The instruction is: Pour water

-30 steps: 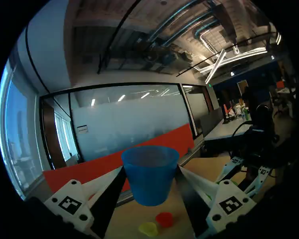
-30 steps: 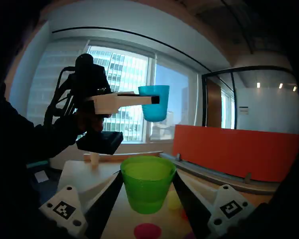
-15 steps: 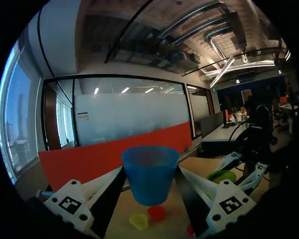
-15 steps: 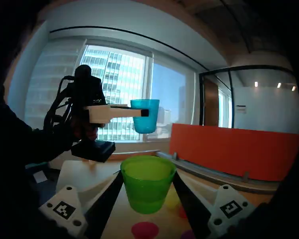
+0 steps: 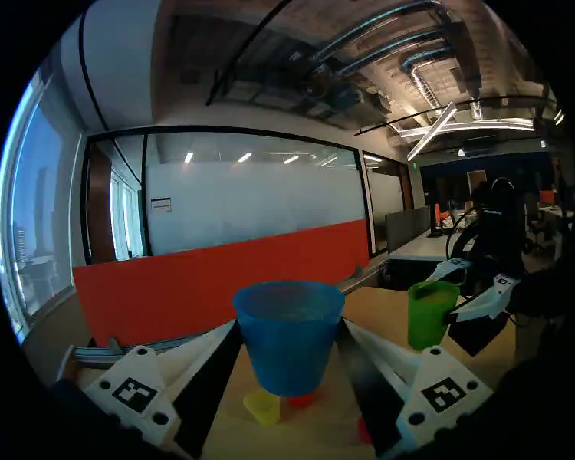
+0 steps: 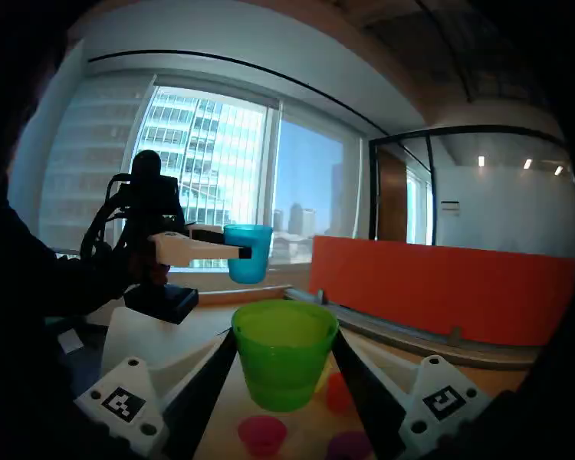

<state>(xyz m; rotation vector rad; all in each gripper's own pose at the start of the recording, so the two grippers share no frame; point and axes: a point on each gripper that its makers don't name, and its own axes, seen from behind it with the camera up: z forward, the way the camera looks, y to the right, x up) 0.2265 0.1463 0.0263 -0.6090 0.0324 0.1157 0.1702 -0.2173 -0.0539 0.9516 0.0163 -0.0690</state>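
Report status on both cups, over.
Left hand-held gripper shut on blue cup, upright. Right hand-held gripper shut on green cup, upright. Cups apart, no pour yet. Small cups on table below.

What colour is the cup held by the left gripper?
The cup is blue, clearest in the left gripper view.

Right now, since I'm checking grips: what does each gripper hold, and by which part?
The left gripper clamps the blue cup by its side walls below the rim; the right gripper holds the green cup the same way.
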